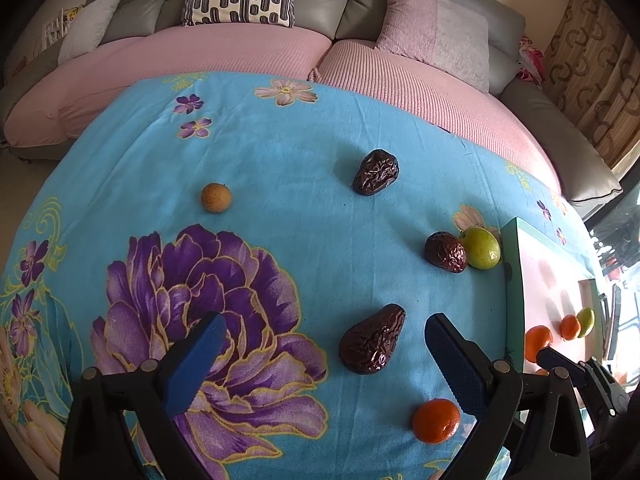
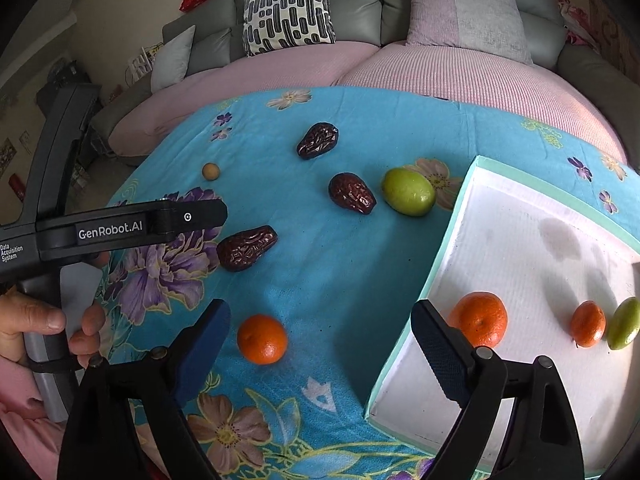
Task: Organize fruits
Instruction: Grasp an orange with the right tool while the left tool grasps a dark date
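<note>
Right gripper point(image 2: 320, 340): hovering wide open over the cloth, gripping nothing.
Loose tangerine point(image 2: 262, 339): lying between the right jaws, slightly toward the left finger, just outside the tray point(image 2: 412, 320).
Handling: likely light, round and prone to rolling; its soft skin is calling for a gentle squeeze across the middle.
Left gripper point(image 1: 324, 356): also gaping, carrying nothing.
Nearest date point(image 1: 372, 340): sitting between the left jaws, nearer the right finger; wrinkled, probably grippy, best taken across its narrow width.
Tray contents: two tangerines and a green fruit point(image 2: 624, 330) resting inside.
Remaining: two more dates, another green fruit point(image 2: 408, 192) and a small tan fruit point(image 2: 211, 171) waiting farther off.
</note>
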Available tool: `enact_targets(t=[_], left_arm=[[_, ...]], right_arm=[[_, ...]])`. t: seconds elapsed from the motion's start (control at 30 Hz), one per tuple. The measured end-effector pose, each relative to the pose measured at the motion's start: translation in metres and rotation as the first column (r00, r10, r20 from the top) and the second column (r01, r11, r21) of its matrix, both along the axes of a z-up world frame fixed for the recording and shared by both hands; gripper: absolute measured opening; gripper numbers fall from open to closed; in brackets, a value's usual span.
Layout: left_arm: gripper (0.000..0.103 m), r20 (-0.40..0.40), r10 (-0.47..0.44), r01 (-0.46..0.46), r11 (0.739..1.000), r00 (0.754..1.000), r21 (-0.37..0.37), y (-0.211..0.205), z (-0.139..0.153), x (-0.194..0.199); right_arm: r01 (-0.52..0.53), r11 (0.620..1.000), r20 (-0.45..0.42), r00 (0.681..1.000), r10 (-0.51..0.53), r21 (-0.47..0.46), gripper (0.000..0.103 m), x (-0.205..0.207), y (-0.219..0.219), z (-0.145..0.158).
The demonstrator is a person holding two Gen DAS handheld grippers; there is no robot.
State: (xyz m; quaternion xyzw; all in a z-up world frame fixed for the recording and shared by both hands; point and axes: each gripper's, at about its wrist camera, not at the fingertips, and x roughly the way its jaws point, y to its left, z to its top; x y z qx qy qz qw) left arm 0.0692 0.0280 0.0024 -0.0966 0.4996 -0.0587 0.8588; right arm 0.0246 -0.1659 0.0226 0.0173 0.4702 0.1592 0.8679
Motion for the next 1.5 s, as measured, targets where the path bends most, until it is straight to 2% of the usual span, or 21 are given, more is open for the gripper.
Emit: enact_targets(t=[0.13, 0.2, 0.37, 0.43, 0.57, 0.7, 0.77, 0.83, 0.9, 0.97, 1.03, 1.3, 1.5], left_arm=[[0.096, -0.02, -0.02, 0.019, 1.0, 1.0, -0.014, -0.001, -0.004, 0.001], [0.092, -0.032, -0.04, 0.039, 0.999, 0.999, -0.023, -0.005, -0.007, 0.002], [0.09, -0.068, -0.077, 0.075, 0.997, 0.995, -0.036, -0.014, -0.018, 0.006], [0.083, -0.087, -0.085, 0.081, 0.996, 0.993, -0.047, -0.015, -0.023, 0.007], [0.081, -0.111, -0.09, 0.084, 0.995, 0.99, -0.054, -0.018, -0.03, 0.011], [0.071, -0.127, -0.095, 0.087, 0.994, 0.987, -0.068, -0.02, -0.035, 0.014], [0.071, -0.135, -0.091, 0.083, 0.994, 0.987, -0.066, -0.022, -0.038, 0.015], [0.065, -0.136, -0.086, 0.078, 0.995, 0.987, -0.059, -0.022, -0.039, 0.016], [0.049, -0.131, -0.084, 0.075, 0.995, 0.988, -0.073, -0.021, -0.039, 0.017], [0.038, -0.129, -0.09, 0.078, 0.993, 0.988, -0.091, -0.019, -0.039, 0.019], [0.038, -0.125, -0.093, 0.082, 0.993, 0.988, -0.088, -0.02, -0.039, 0.02], [0.038, -0.079, -0.077, 0.071, 0.994, 0.994, -0.084, -0.015, -0.025, 0.016], [0.038, -0.024, -0.045, 0.044, 0.997, 0.999, -0.07, -0.008, -0.006, 0.009]], right_arm=[[-0.021, 1.0, -0.046, 0.999, 0.021, -0.009, 0.076, 0.004, 0.007, -0.01], [-0.033, 0.999, -0.064, 0.997, 0.032, -0.015, 0.076, 0.005, 0.01, -0.015], [-0.07, 0.998, -0.096, 0.993, 0.068, -0.011, 0.073, 0.007, 0.019, -0.023], [-0.083, 0.997, -0.109, 0.991, 0.082, -0.008, 0.063, 0.007, 0.023, -0.027], [-0.107, 0.994, -0.128, 0.986, 0.105, -0.012, 0.062, 0.006, 0.031, -0.033], [-0.12, 0.993, -0.134, 0.984, 0.117, -0.017, 0.06, 0.004, 0.038, -0.037], [-0.117, 0.993, -0.14, 0.984, 0.113, -0.021, 0.059, 0.003, 0.039, -0.04], [-0.107, 0.994, -0.14, 0.985, 0.102, -0.031, 0.054, 0.005, 0.041, -0.041], [-0.101, 0.994, -0.137, 0.986, 0.096, -0.03, 0.052, 0.006, 0.04, -0.041], [-0.099, 0.995, -0.132, 0.987, 0.095, -0.02, 0.048, 0.008, 0.039, -0.04], [-0.103, 0.995, -0.131, 0.986, 0.102, 0.002, 0.037, 0.008, 0.038, -0.038], [-0.095, 0.995, -0.11, 0.99, 0.092, -0.027, 0.037, 0.004, 0.035, -0.031], [0.003, 1.0, -0.076, 0.997, -0.005, -0.02, 0.037, 0.009, 0.014, -0.021]])
